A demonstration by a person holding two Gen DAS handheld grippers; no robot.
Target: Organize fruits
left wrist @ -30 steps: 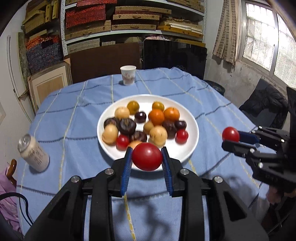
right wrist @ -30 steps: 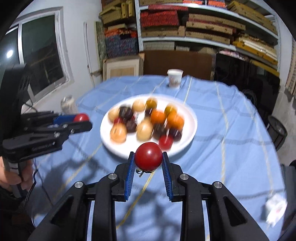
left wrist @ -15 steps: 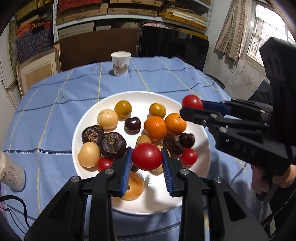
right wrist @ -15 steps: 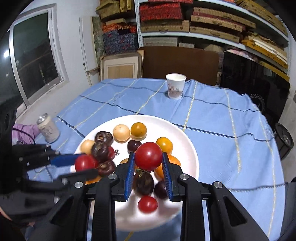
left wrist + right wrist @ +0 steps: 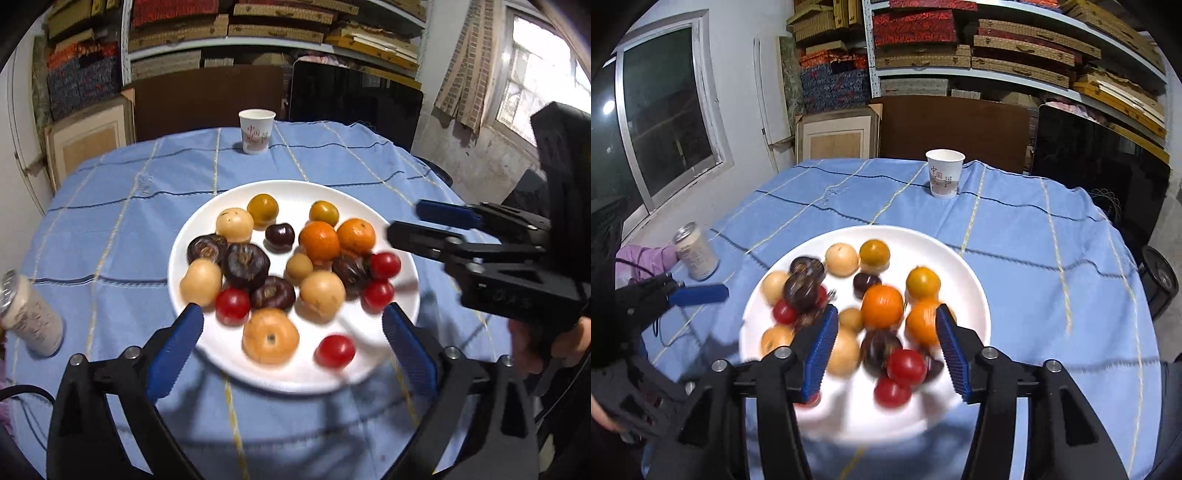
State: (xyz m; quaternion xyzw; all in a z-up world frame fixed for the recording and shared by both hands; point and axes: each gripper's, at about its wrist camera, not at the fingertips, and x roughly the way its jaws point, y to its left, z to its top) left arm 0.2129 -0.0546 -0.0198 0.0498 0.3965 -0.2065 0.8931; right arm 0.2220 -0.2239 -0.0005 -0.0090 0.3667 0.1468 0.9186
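A white plate (image 5: 295, 188) on the blue cloth holds several fruits: oranges, pale round ones, dark purple ones and small red tomatoes. My left gripper (image 5: 291, 321) hangs over the plate's near rim, its jaws opening wide with nothing pressed between them. A blurred red tomato (image 5: 335, 350) lies loose on the plate just beyond it. My right gripper (image 5: 886, 317) is over the plate (image 5: 975, 291), jaws opening. A red tomato (image 5: 906, 366) sits below and between its pads, untouched by them. The right gripper (image 5: 404, 219) also shows at the plate's right edge.
A paper cup (image 5: 256, 131) stands at the table's far side. A drinks can (image 5: 31, 314) stands left of the plate. A person's hand (image 5: 535, 350) grips the right tool. Shelves of boxes and dark boards stand behind the table.
Both grippers let go of their red tomatoes, which now lie on the plate. Both sets of jaws have spread apart, and both grippers have moved in over the plate.
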